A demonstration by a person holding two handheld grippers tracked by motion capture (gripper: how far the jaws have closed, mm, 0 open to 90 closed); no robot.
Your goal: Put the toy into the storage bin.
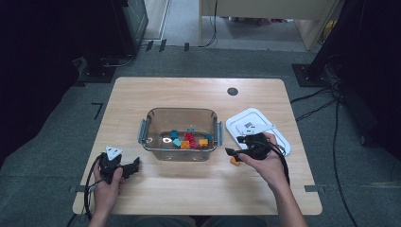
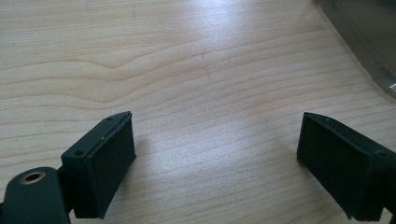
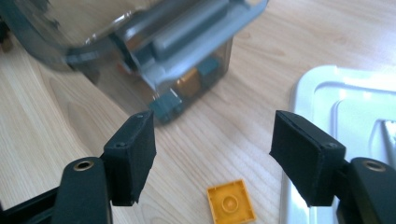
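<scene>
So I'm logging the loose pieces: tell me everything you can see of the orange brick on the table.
The orange brick is a small, flat, square plastic piece with a thin raised rim and a round mark at its centre. It lies flat on the wooden table, turned a little, outside the clear box and beside the white lid. It sits between the open jaws of the right gripper, which do not touch it.

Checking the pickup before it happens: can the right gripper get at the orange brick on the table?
Probably yes: the right gripper is open, and the orange brick lies flat on bare wood between its jaws, unobstructed.
</scene>
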